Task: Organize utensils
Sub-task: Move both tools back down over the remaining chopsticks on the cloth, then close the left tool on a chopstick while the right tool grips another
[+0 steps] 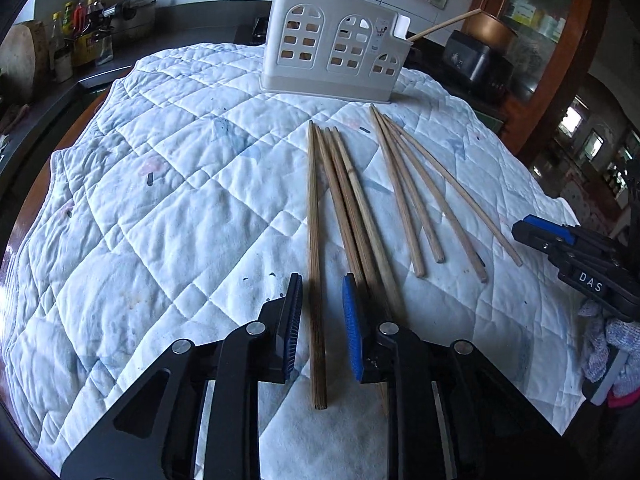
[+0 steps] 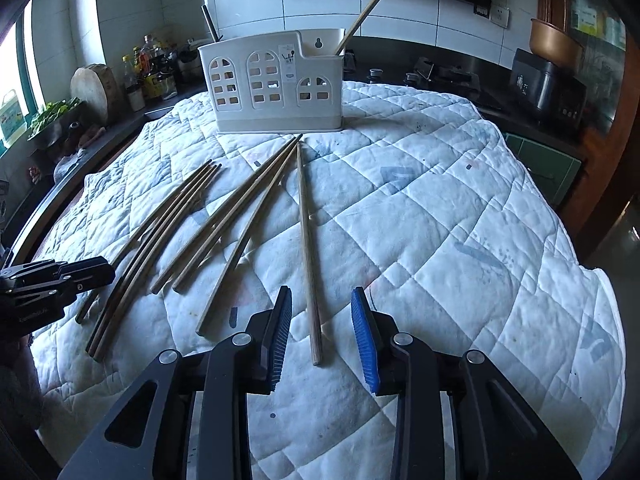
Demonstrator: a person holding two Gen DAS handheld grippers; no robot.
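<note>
Several wooden chopsticks lie in two loose bunches on a white quilted cloth (image 1: 180,200). My left gripper (image 1: 322,278) is low over the cloth and open. The leftmost chopstick (image 1: 314,220) runs between its blue pads with a gap on each side. My right gripper (image 2: 321,289) is also open and straddles the rightmost chopstick (image 2: 306,240) without touching it. A white utensil holder (image 1: 332,48) (image 2: 272,88) stands at the cloth's far edge with a chopstick (image 2: 364,12) leaning out of it. Each gripper shows at the edge of the other's view.
Bottles (image 1: 80,28) and a round wooden board (image 2: 94,88) stand on the counter at the far left. A dark cooker (image 1: 476,60) and a stove (image 2: 440,72) are behind the holder to the right. A gloved hand (image 1: 608,340) holds the right gripper.
</note>
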